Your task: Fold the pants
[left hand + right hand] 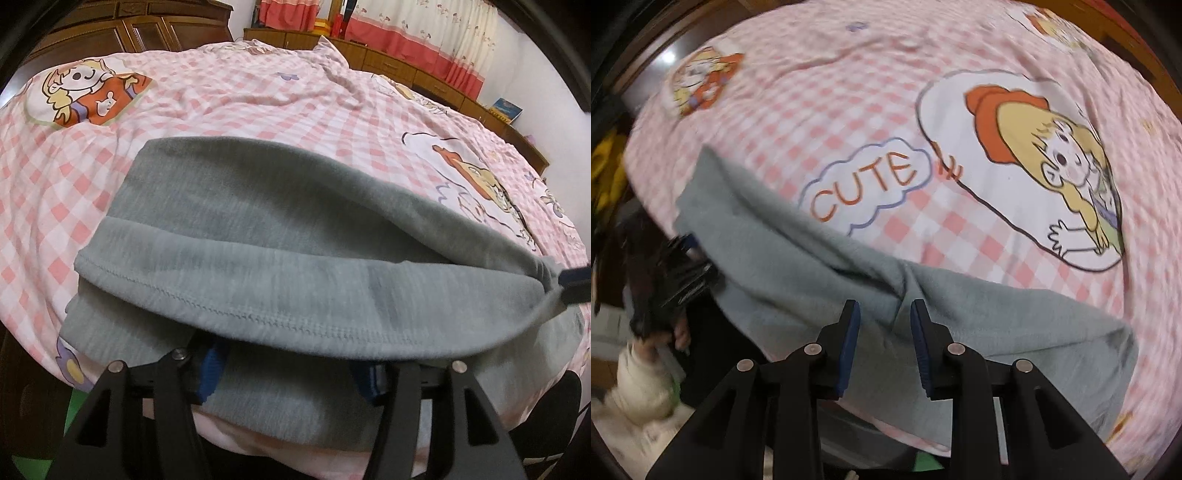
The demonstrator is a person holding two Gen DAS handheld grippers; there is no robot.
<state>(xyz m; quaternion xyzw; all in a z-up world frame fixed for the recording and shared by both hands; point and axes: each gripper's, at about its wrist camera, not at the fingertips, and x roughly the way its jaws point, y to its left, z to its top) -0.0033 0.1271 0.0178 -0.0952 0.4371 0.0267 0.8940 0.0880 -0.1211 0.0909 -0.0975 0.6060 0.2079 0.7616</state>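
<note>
Your grey pants (258,236) lie on the bed, folded over on themselves near the edge closest to you. In the left wrist view the stitched hem runs from nine o'clock down toward four o'clock, with another grey layer under it. At three o'clock of that view your right gripper (570,286) meets the bunched corner of the cloth.

In the right wrist view your right gripper (884,321) sits at six o'clock over the pants (820,280). Its jaws stand a little apart, with a fold of grey fabric rising into the gap; the pads do not press on it.

Your left gripper (291,363) sits at six o'clock of its own view. Its jaws stand wide, their tips hidden under the hem, with grey cloth lying between them; you cannot tell whether they have hold of it.

The pink checked bedspread (871,92) with cartoon prints spreads out beyond the pants. A wooden cabinet (399,62) and curtains (417,26) stand at twelve to one o'clock.
</note>
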